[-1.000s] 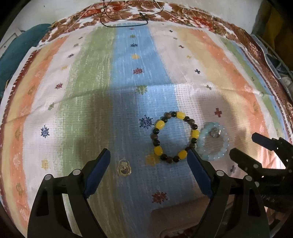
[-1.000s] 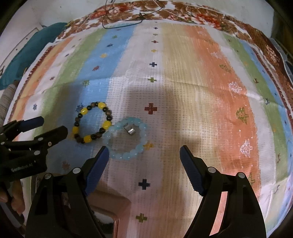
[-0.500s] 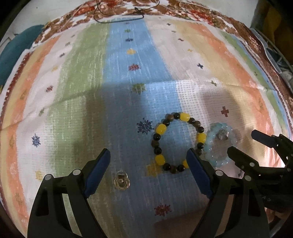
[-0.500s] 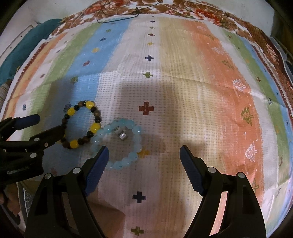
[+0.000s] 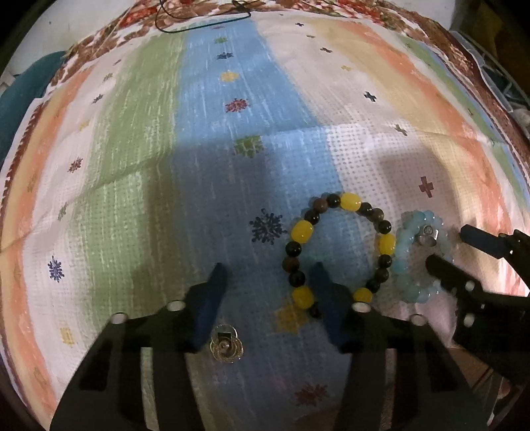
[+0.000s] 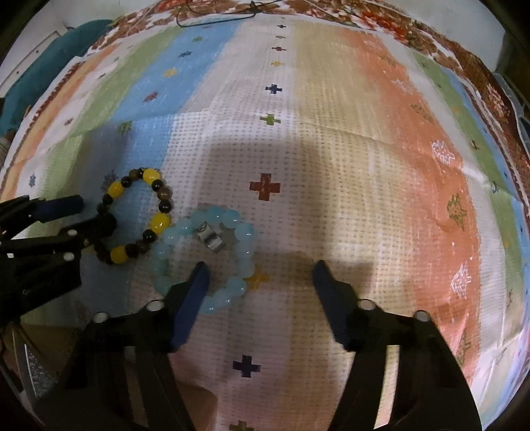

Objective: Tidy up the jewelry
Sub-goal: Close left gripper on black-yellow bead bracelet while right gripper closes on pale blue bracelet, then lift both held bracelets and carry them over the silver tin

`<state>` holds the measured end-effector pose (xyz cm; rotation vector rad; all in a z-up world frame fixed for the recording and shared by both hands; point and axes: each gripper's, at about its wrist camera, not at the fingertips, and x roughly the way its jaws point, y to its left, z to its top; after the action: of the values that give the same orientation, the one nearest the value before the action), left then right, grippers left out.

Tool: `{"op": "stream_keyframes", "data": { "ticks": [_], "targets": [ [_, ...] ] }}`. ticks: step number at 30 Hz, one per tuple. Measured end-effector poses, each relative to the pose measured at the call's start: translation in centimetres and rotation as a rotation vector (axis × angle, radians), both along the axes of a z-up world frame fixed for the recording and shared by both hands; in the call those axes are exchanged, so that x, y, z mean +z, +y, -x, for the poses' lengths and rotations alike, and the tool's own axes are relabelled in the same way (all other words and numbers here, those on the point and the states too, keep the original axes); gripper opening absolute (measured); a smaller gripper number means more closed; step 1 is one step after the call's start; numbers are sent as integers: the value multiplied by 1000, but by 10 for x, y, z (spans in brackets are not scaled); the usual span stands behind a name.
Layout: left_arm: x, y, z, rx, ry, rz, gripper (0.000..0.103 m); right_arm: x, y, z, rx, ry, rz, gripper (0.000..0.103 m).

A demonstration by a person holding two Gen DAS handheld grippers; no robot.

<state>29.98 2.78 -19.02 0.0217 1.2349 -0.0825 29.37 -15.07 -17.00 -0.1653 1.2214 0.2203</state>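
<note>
A yellow and dark bead bracelet (image 5: 338, 252) lies flat on the striped cloth (image 5: 132, 165), touching a pale blue bead bracelet (image 5: 419, 258) with a silver charm to its right. A small clear ring (image 5: 226, 346) lies low on the cloth, beside my left finger. My left gripper (image 5: 268, 281) is open, its right fingertip over the yellow bracelet's lower edge. In the right wrist view my right gripper (image 6: 258, 281) is open and empty; its left fingertip sits inside the blue bracelet (image 6: 205, 258), with the yellow bracelet (image 6: 135, 218) further left.
A dark cord (image 5: 205, 20) lies at the cloth's far edge. A teal cloth (image 6: 49, 66) lies beyond the left border. A wire basket (image 5: 506, 86) stands at the far right. A brown box edge (image 5: 477, 374) shows under the grippers.
Both grippers have moved forward and down toward the bracelets. The left jaws have narrowed, and each gripper now has a fingertip at a bracelet.
</note>
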Motion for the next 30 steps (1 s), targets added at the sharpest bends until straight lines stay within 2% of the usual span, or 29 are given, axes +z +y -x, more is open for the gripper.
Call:
{"op": "stream_keyframes", "data": {
  "ticks": [1, 2, 3, 8, 30],
  "targets": [
    [1, 1, 1, -3, -2, 4, 27, 1, 0, 1, 3, 2, -1, 42],
    [1, 3, 1, -6, -2, 3, 10, 1, 0, 0, 5, 4, -2, 29],
    [2, 4, 2, -4, 0, 3, 11, 1, -1, 0, 10, 11, -14, 17],
    [7, 4, 5, 19, 2, 1, 11, 7, -6, 0, 6, 13, -46, 12],
    [77, -16, 33, 0, -119, 69, 11, 70, 2, 26, 89, -157, -84, 12]
  ]
}}
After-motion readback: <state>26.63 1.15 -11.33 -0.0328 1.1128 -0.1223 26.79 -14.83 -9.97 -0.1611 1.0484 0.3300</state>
